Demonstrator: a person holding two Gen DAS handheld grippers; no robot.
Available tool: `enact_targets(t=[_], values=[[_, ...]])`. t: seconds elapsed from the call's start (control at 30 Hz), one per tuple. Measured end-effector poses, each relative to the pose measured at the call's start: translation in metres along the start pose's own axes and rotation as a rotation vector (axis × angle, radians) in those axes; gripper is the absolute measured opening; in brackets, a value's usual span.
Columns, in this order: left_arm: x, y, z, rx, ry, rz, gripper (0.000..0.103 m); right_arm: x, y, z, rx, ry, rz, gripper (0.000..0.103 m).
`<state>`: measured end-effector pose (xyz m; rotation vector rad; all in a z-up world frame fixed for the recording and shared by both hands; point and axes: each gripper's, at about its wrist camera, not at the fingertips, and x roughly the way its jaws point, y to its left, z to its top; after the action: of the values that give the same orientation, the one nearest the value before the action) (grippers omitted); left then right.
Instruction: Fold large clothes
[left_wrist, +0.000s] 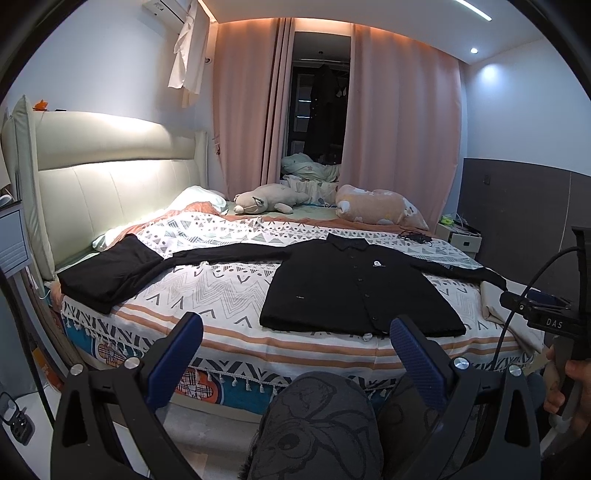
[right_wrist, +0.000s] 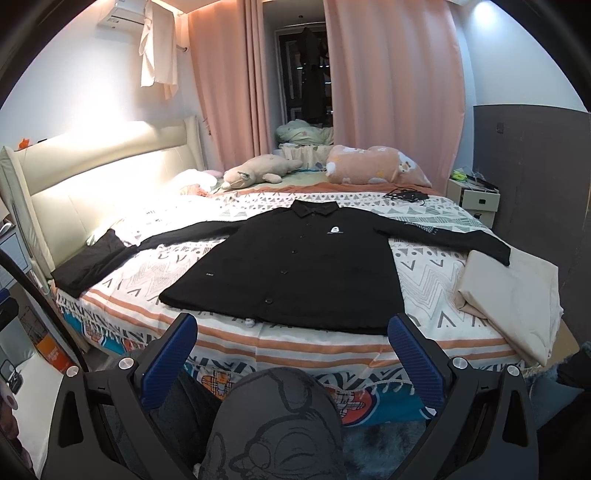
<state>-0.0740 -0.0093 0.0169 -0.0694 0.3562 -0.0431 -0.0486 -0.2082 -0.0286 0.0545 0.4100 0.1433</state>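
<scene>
black shirt (right_wrist: 295, 266): lies flat on bed (right_wrist: 424, 266), sleeves spread
left gripper (left_wrist: 295, 339): spread, empty
right gripper (right_wrist: 291, 339): spread, empty
risk: thin fabric may slip or bunch if pinched shallow

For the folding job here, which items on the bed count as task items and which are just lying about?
Task items: black shirt spread flat with sleeves out; folded black garment; folded beige cloth; open left gripper; open right gripper.

Lying about: plush toy; pink pillow; black cable.
</scene>
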Motion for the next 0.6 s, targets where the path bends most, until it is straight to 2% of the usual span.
enact_targets(t=[0.37, 0.6], values=[[0.019, 0.013, 0.005, -0.024, 0.008, 0.009, 0.103, 0.010, 0.003, 0.004, -0.012, -0.011, -0.036, 0.103], [0.050, 0.023, 0.012, -0.046, 0.026, 0.021, 0.103, 0.038, 0.008, 0.014, -0.018, 0.007, -0.033, 0.103]])
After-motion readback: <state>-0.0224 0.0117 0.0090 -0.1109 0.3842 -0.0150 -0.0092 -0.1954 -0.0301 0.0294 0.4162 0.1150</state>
